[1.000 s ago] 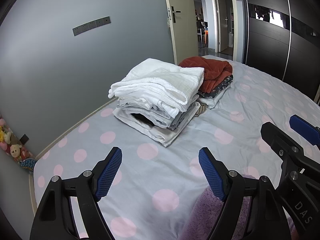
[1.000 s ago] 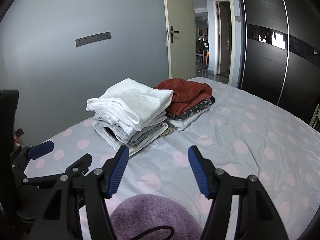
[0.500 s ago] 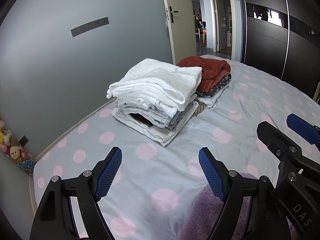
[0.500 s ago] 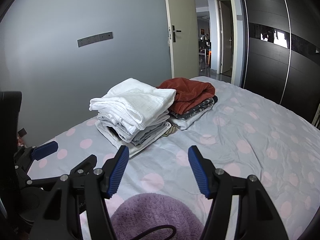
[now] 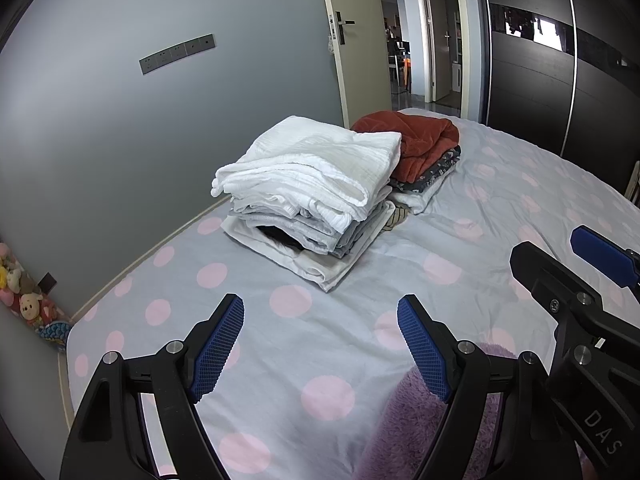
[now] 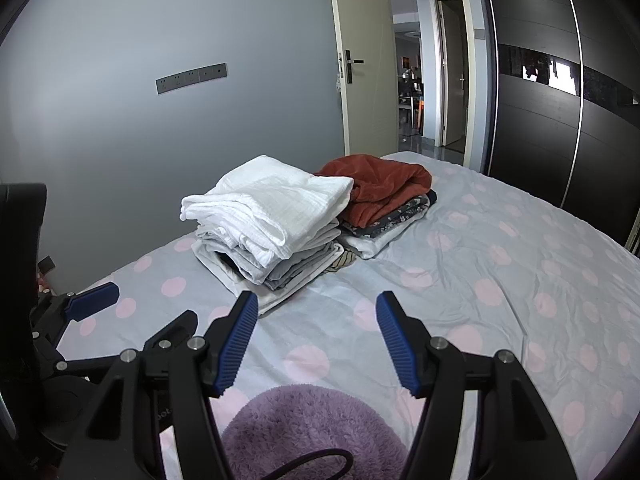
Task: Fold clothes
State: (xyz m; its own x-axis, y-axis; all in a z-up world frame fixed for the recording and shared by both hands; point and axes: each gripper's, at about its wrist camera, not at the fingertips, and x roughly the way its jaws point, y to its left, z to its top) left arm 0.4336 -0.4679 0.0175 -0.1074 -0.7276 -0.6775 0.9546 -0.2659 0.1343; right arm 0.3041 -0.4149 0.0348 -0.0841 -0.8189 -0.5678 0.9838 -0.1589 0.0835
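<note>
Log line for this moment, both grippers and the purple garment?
left gripper: open | right gripper: open | purple garment: unfolded, untouched | folded stacks: on bed

Bare bedsheet before folded stack

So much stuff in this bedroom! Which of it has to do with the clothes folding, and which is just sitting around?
Part of the job:
purple fluffy garment
white folded stack
rust-red pile
left gripper, open
right gripper, open

Just lying about:
stuffed toys
wall sockets
door
dark wardrobe
</note>
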